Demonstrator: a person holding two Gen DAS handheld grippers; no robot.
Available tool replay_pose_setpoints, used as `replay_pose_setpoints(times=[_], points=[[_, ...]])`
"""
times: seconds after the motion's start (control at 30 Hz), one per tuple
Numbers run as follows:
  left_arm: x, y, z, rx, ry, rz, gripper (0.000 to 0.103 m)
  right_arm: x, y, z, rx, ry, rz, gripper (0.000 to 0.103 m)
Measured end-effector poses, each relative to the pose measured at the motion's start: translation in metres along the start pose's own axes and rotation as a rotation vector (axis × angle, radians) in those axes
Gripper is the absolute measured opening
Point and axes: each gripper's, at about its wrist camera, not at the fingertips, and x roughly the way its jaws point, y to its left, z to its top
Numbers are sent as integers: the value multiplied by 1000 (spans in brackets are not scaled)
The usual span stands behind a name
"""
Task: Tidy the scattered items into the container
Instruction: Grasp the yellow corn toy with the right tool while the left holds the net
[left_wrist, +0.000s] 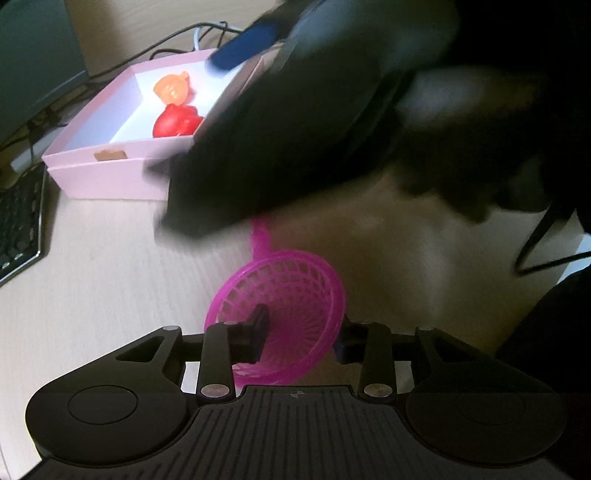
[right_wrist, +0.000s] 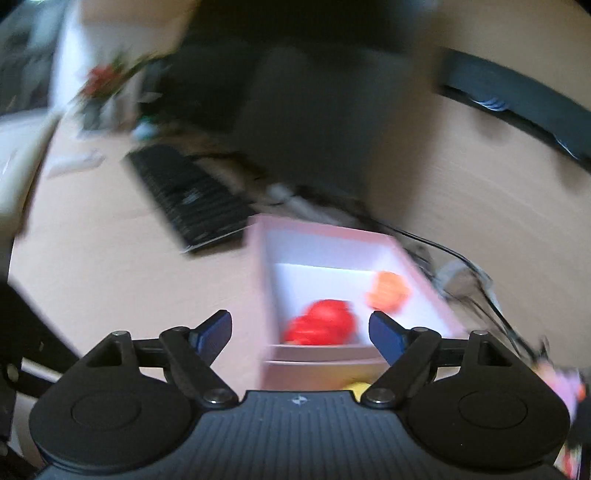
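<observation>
The left claw (left_wrist: 301, 328) points steeply down, fingers partly apart around a sieve (left_wrist: 280, 306) rim. The right claw (right_wrist: 301, 332) crosses in front of it, blurred, tilted gently down, its blue fingers (right_wrist: 386, 334) spread wide and empty.

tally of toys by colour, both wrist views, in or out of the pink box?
Red toy, in the pink box: 1
Orange toy, in the box: 1
Magenta sieve, on the desk outside the box: 1
Yellow item, only an edge visible outside the box's near wall: 1
Total: 4
</observation>
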Motion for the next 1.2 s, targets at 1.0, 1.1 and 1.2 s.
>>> replay_pose_setpoints(times=[1.0, 1.1, 1.2], points=[[4, 3, 0, -52, -30, 85, 27, -21, -102, -119, 390, 249, -232, 84], [-1, 4, 0, -63, -43, 72, 21, -32, -99, -126, 419, 260, -246, 84], [-5, 6, 0, -73, -57, 49, 17, -42, -101, -134, 484, 266, -266, 84]])
